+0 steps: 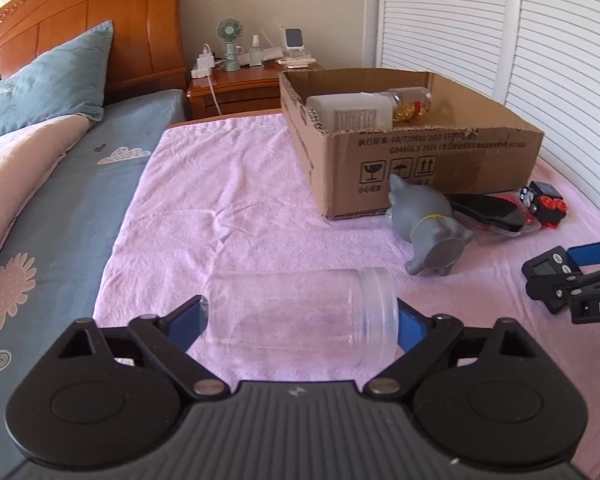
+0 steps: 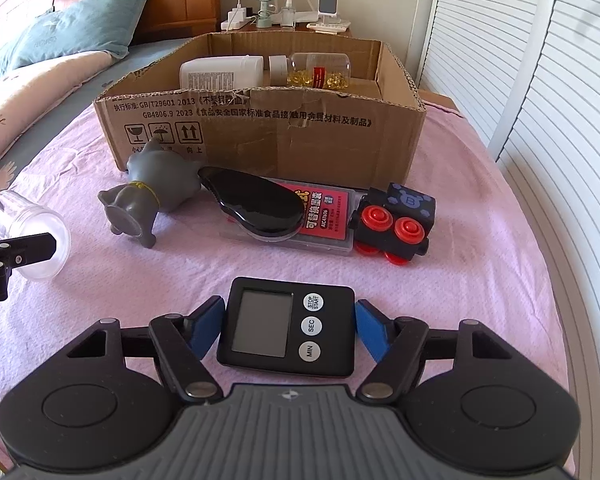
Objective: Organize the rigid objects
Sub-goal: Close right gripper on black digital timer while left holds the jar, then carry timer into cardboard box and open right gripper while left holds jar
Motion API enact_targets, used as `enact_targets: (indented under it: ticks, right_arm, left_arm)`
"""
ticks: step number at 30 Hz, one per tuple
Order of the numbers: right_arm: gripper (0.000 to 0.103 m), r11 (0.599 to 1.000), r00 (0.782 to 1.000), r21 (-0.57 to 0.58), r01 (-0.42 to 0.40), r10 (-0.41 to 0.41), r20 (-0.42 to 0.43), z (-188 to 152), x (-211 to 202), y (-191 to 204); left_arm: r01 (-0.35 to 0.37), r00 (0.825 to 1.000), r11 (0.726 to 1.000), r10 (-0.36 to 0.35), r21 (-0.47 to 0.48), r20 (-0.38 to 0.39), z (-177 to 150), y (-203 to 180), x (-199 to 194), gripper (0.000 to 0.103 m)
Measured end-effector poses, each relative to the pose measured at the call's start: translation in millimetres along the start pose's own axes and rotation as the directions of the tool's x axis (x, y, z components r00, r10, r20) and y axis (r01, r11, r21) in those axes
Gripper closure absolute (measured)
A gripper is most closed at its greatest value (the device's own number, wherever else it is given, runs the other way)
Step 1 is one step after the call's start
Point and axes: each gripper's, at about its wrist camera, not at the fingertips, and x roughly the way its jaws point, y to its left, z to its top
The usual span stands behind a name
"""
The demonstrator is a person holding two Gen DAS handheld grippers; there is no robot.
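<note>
Lying on its side low in the left wrist view, one clear jar (image 1: 284, 320) rests on the pink towel (image 1: 220, 200). It sits lengthwise between the fingers of the left claw (image 1: 300, 316), whose blue pads lie against its base and its lid, so the claw grips the jar. To the right in the same view stand one cardboard box (image 1: 420, 152) and one grey elephant toy (image 1: 424, 216) tipped over in front of it. The right edge shows only a sliver of the timer and the other claw.

The right wrist view gives what that one does not. At its left edge the jar shows end-on. In the box lie two bottles: one white (image 2: 220, 72) and one clear with yellow capsules (image 2: 316, 72). In front of the box, from left to right, are the elephant, one black oval case (image 2: 252, 204) lying on one flat box with a red label (image 2: 328, 216), and one black toy train with red wheels (image 2: 396, 220). Low in the centre, one black timer (image 2: 288, 328) with three round buttons lies flat on the towel between the fingers of the right claw (image 2: 290, 312). That claw is open, with thin gaps between the pads and the timer's sides.
</note>
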Motion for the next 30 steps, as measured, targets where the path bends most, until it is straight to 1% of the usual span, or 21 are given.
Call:
enact_targets:
  ticks: [6, 12, 17, 18, 19, 20, 21, 22, 23, 24, 25, 26, 28, 30]
  right_arm:
    - [0.028, 0.999, 1.000, -0.040, -0.018, 0.017, -0.006, 0.6, -5.3, -0.7]
    - [0.028, 0.997, 0.999, -0.075, -0.033, 0.033, -0.004, 5.4, -16.0, -6.8]
    - [0.029, 0.993, 0.999, -0.104, -0.046, 0.047, 0.008, 11.8, -27.4, -12.7]
    - [0.035, 0.993, 0.998, -0.105, -0.058, 0.059, 0.009, 13.2, -29.1, -14.1]
    - [0.060, 0.992, 0.997, -0.101, -0.077, 0.078, 0.001, 14.9, -30.0, -15.9]
    - [0.064, 0.993, 0.996, -0.087, -0.084, 0.084, -0.010, 17.1, -30.1, -18.1]
    - [0.064, 0.994, 0.997, -0.078, -0.081, 0.081, -0.009, 18.7, -30.1, -19.8]
    - [0.062, 0.994, 0.997, -0.082, -0.079, 0.078, -0.009, 19.1, -29.8, -20.5]
    - [0.053, 0.993, 0.997, -0.085, -0.080, 0.079, -0.016, 19.1, -29.2, -21.1]
    - [0.047, 0.993, 0.996, -0.078, -0.084, 0.084, -0.010, 18.1, -29.4, -22.3]
    - [0.036, 0.993, 0.996, -0.073, -0.094, 0.094, 0.004, 16.3, -30.2, -23.2]
    - [0.028, 0.992, 0.994, -0.074, -0.103, 0.104, 0.015, 14.7, -30.7, -24.2]
    - [0.023, 0.993, 0.995, -0.077, -0.095, 0.097, 0.033, 12.3, -28.4, -27.2]
    - [0.023, 0.993, 0.995, -0.077, -0.092, 0.095, 0.027, 10.1, -20.3, -32.8]
  left_arm:
    - [0.018, 1.000, 0.999, -0.017, 0.050, -0.013, 4.8, -2.4, -3.8, 0.012]
    - [0.055, 0.998, 0.995, -0.053, 0.088, -0.020, 12.7, -4.0, -13.9, 0.012]
    - [0.069, 0.998, 0.991, -0.069, 0.111, -0.005, 20.0, -6.2, -23.5, 0.012]
    - [0.068, 0.998, 0.991, -0.069, 0.117, 0.001, 21.0, -7.3, -25.3, 0.012]
    - [0.069, 0.998, 0.990, -0.070, 0.122, 0.007, 21.6, -8.5, -26.5, 0.012]
    - [0.070, 0.997, 0.990, -0.072, 0.124, 0.012, 22.4, -9.5, -27.5, 0.012]
    - [0.073, 0.997, 0.989, -0.075, 0.128, 0.014, 22.9, -11.0, -28.3, 0.012]
    - [0.074, 0.997, 0.988, -0.077, 0.135, 0.015, 23.2, -12.6, -28.8, 0.012]
    - [0.074, 0.997, 0.987, -0.077, 0.140, 0.017, 23.2, -14.2, -29.6, 0.012]
    - [0.075, 0.997, 0.987, -0.079, 0.145, 0.019, 22.6, -15.6, -30.2, 0.012]
    - [0.078, 0.996, 0.986, -0.082, 0.150, 0.018, 22.5, -17.2, -31.1, 0.012]
    - [0.082, 0.996, 0.985, -0.086, 0.153, 0.017, 22.0, -18.3, -31.7, 0.012]
    - [0.086, 0.996, 0.984, -0.089, 0.155, 0.015, 21.0, -19.7, -32.5, 0.012]
    - [0.091, 0.995, 0.984, -0.094, 0.154, 0.012, 20.7, -20.0, -32.3, 0.012]
